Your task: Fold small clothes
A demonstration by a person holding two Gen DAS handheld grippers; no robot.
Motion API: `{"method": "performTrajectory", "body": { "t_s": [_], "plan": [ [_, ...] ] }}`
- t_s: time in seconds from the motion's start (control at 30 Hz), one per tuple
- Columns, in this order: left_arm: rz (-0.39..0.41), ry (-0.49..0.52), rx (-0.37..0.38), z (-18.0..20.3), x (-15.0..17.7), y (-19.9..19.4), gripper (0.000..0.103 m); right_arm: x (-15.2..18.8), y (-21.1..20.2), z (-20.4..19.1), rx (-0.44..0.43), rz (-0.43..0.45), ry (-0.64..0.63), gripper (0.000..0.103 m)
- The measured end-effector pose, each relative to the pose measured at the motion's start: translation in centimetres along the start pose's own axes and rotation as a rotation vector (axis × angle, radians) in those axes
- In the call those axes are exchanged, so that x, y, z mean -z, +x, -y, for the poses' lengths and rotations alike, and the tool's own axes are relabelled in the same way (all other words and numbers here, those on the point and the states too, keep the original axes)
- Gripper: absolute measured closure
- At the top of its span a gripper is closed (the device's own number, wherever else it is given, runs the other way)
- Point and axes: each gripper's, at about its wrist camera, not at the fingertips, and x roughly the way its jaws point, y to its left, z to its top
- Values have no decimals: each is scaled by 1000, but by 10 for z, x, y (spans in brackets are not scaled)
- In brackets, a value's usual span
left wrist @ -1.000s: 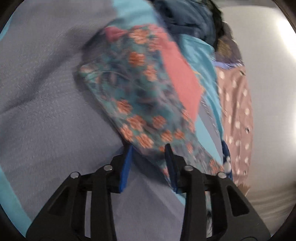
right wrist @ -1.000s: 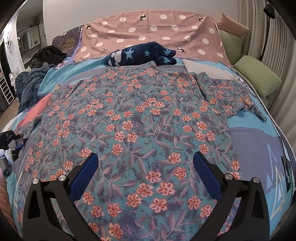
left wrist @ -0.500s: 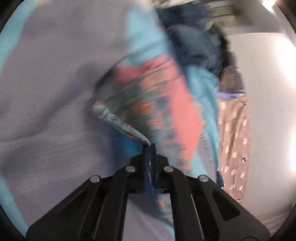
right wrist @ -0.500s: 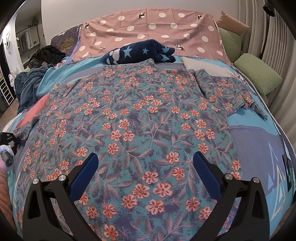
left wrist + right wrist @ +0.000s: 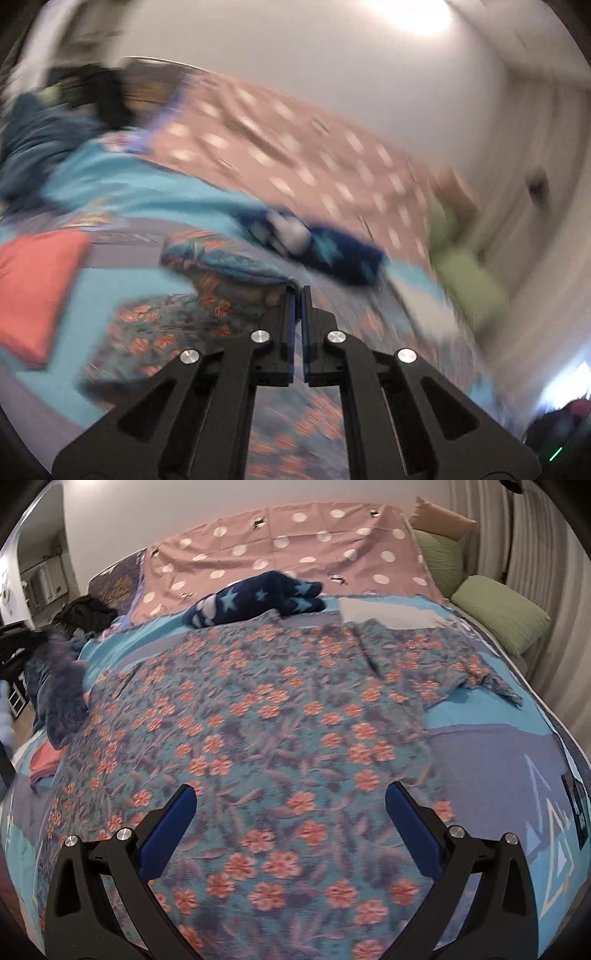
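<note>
A teal floral shirt (image 5: 280,716) with orange flowers lies spread flat across the bed, one sleeve (image 5: 454,664) reaching right. My left gripper (image 5: 298,291) is shut on the shirt's left sleeve (image 5: 221,266) and holds it lifted off the bed; the view is blurred. That lifted sleeve shows as a dark blur at the left of the right wrist view (image 5: 64,686). My right gripper (image 5: 290,801) is open and empty, hovering over the shirt's lower part.
A navy star-patterned garment (image 5: 255,598) lies above the shirt's collar. A pink dotted cover (image 5: 295,550) and green pillows (image 5: 498,609) are at the head of the bed. Dark clothes (image 5: 85,613) are piled at the left edge. A coral patch (image 5: 37,288) marks the blue bedspread.
My left gripper closed on the shirt's left sleeve, lifted it and swung to face the head of the bed. The right gripper stayed open and drifted slightly over the shirt.
</note>
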Motion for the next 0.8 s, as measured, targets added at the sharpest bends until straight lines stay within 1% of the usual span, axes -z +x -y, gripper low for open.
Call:
{"method": "performTrajectory", "body": {
  "t_s": [0.03,0.07,0.1,0.13,0.17,0.2,0.23,0.27,0.33,0.37,0.4,0.43,0.5,0.53,0.57,0.6,0.63,0.7,0.73,0.77,0.8],
  "plan": [
    [-42,43,9,14,11,11,100,-1,-2,6,10,4,10,1],
    [-110,100,26,32,29,27,100,-2,-3,14,22,7,23,1],
    [-159,133,39,42,46,36,98,-3,-4,21,30,7,33,1],
    [-223,171,58,52,63,48,96,-3,-5,26,36,7,43,1],
    [-259,191,66,59,72,55,93,-5,-6,33,40,6,53,1],
    [-290,209,73,63,82,58,84,-6,-6,38,41,6,59,1],
    [-303,219,73,66,92,54,73,-8,-6,41,41,7,61,1],
    [-308,226,66,64,91,57,68,-11,-5,44,37,7,59,1],
    [-294,226,53,60,91,46,58,-17,-1,43,5,-3,47,1],
    [-282,221,39,54,87,40,56,-23,3,40,-33,-14,38,2],
    [-269,215,24,48,86,32,50,-29,7,37,-69,-26,32,3],
    [-247,206,1,39,83,21,47,-35,11,32,-109,-40,29,6],
    [-224,197,-42,29,80,15,43,-49,24,20,-225,-73,17,10],
    [-217,192,-70,21,81,10,41,-58,36,11,-304,-102,7,13],
    [-213,184,-117,11,83,5,40,-63,45,5,-356,-129,5,17],
    [-217,175,-156,0,84,0,40,-68,57,-2,-401,-163,9,19],
    [-224,162,-190,-10,86,-4,39,-74,76,-8,-453,-224,32,22],
    [-235,125,-254,-35,88,-10,38,-81,102,-18,-502,-301,73,24],
    [-238,116,-297,-45,89,-11,38,-84,115,-23,-512,-332,84,24],
    [-244,105,-356,-58,90,-11,38,-88,135,-29,-487,-358,92,24],
    [-253,73,-377,-69,90,-11,38,-90,144,-31,-469,-366,98,24]
  ]
}}
